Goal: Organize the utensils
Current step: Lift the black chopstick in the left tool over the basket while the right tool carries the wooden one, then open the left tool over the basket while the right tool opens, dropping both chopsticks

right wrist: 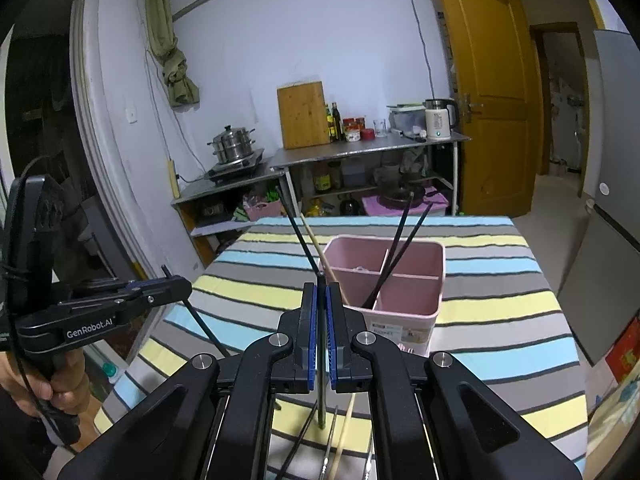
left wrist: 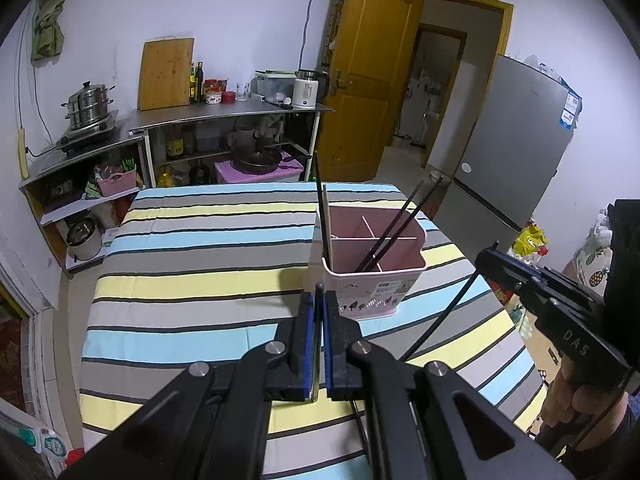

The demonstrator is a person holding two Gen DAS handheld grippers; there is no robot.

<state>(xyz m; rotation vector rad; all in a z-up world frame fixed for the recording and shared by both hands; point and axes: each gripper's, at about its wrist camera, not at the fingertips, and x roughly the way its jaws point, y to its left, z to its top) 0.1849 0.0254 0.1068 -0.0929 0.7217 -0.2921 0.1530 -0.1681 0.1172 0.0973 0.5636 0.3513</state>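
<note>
A pink divided holder [left wrist: 372,280] [right wrist: 404,308] stands on the striped table [left wrist: 192,248] [right wrist: 500,280]. Two black chopsticks [left wrist: 396,228] [right wrist: 396,256] lean in one compartment; a black one and a wooden one [right wrist: 320,252] lean in another. My left gripper [left wrist: 319,294] [right wrist: 182,280] is shut on a thin dark chopstick [left wrist: 317,364] [right wrist: 204,328], short of the holder's near side. My right gripper [right wrist: 321,286] [left wrist: 486,256] is shut on another dark chopstick [right wrist: 321,380] [left wrist: 440,316], beside the holder. Several loose chopsticks [right wrist: 340,440] lie on the cloth beneath it.
A steel shelf with a steamer pot [left wrist: 88,106], a cutting board [right wrist: 304,114] and a kettle stands behind the table. A grey fridge [left wrist: 516,140] is at the right, past the table's edge. A person's hand [right wrist: 60,384] holds the left gripper's handle.
</note>
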